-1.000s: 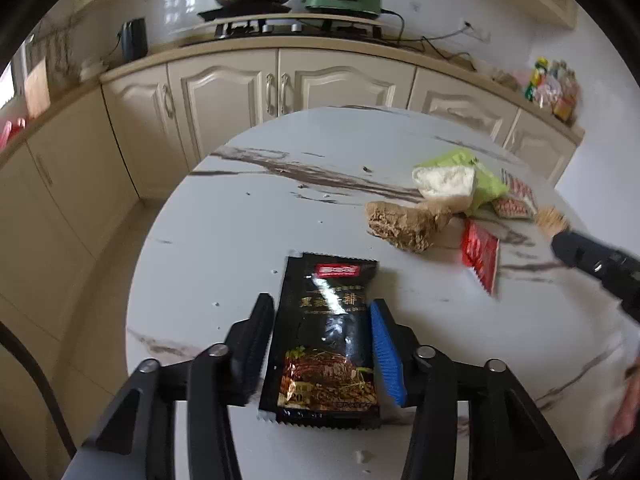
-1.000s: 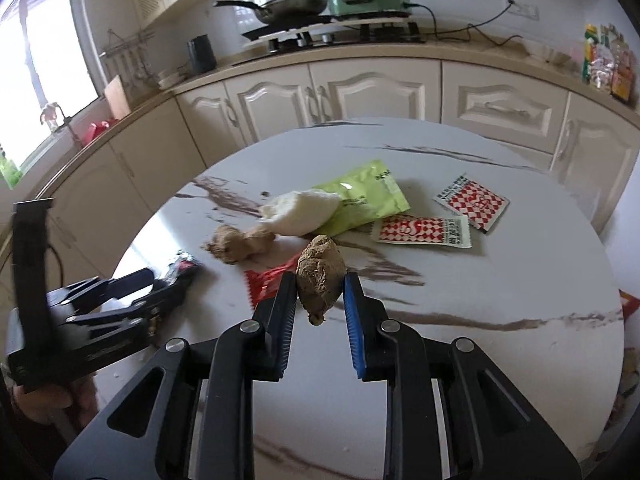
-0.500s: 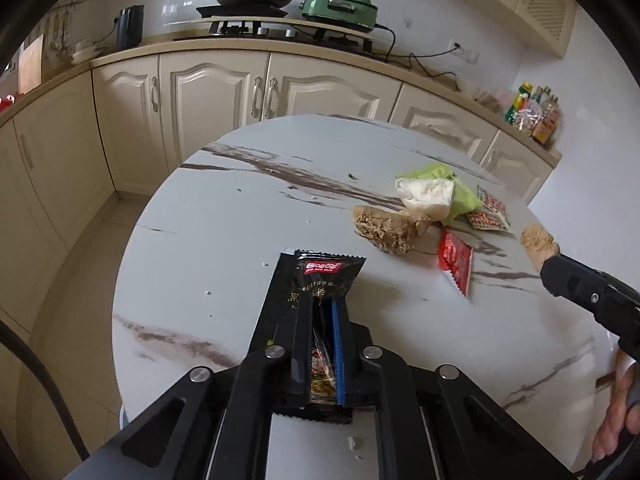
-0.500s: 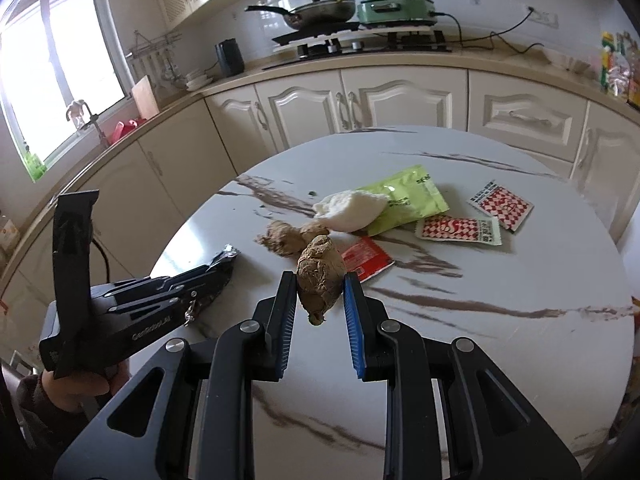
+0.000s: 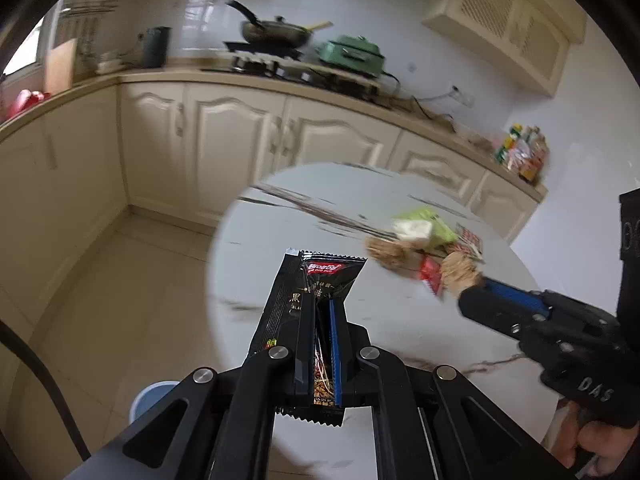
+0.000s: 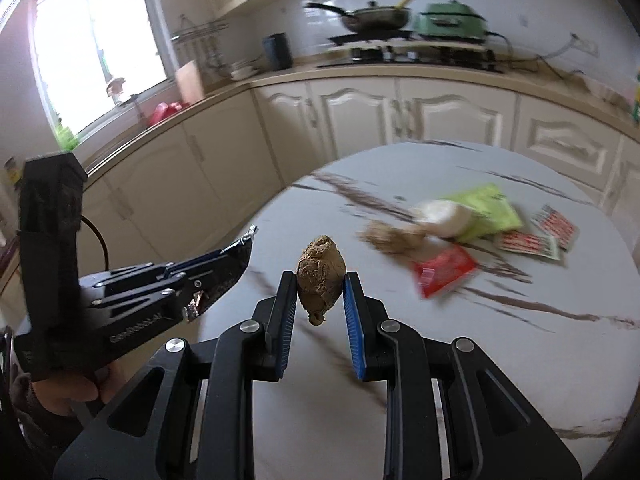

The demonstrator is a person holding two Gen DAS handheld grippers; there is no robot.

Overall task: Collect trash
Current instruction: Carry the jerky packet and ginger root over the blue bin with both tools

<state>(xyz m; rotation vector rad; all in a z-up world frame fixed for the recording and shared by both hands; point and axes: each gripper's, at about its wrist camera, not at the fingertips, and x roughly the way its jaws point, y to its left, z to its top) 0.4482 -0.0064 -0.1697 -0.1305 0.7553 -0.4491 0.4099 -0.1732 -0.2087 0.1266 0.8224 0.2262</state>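
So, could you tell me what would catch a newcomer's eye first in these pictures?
Probably the two loaded grippers: the left gripper is shut on a black snack wrapper, lifted clear of the table, and the right gripper pinches a brown lump in mid-air. Behind them, on the round marble table, a cluster of litter lies: a green packet, a red sachet and red-and-white sachets.

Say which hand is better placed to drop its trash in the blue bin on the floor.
Probably left: its gripper, shut on the black wrapper, shows the blue bin just below. The right wrist view shows no bin.
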